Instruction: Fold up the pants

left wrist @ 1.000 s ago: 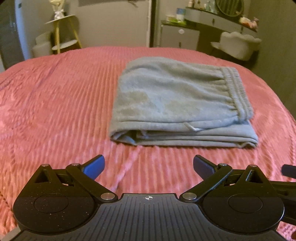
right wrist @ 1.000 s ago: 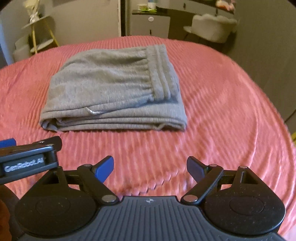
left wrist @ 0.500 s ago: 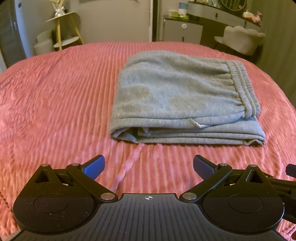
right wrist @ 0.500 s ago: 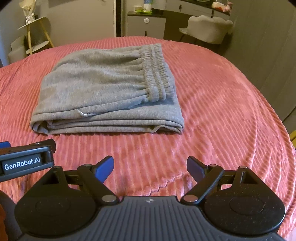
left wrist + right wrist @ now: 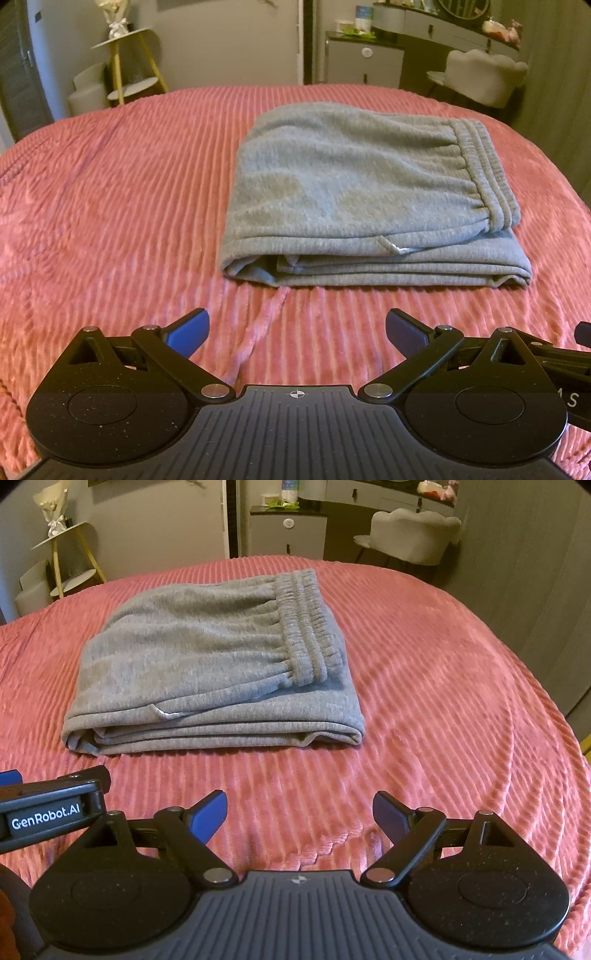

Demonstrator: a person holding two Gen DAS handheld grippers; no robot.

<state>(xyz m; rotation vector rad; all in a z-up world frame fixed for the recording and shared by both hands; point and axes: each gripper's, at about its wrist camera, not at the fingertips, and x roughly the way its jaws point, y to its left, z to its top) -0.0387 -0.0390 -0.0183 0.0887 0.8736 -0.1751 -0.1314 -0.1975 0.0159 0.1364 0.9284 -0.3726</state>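
Grey sweatpants [image 5: 354, 192] lie folded in a flat stack on the pink ribbed bedspread [image 5: 110, 206], the elastic waistband on the right side of the top layer. The right wrist view shows the same pants [image 5: 207, 672] ahead and to the left. My left gripper [image 5: 295, 332] hovers open over the bedspread, short of the stack's near edge, holding nothing. My right gripper [image 5: 299, 812] is open too and empty, also short of the stack. The left gripper's body [image 5: 48, 808] shows at the left edge of the right wrist view.
Beyond the bed stand a yellow-legged side table [image 5: 129, 62], a grey cabinet [image 5: 365, 62] and a pale upholstered chair [image 5: 484, 77]. A raised crease [image 5: 258, 332] runs through the bedspread in front of the stack. The bed's right edge [image 5: 569, 738] curves away.
Both views have shifted slightly, so the folded pants sit a little nearer and lower in the frames. Both grippers stay open and the pants have not moved.
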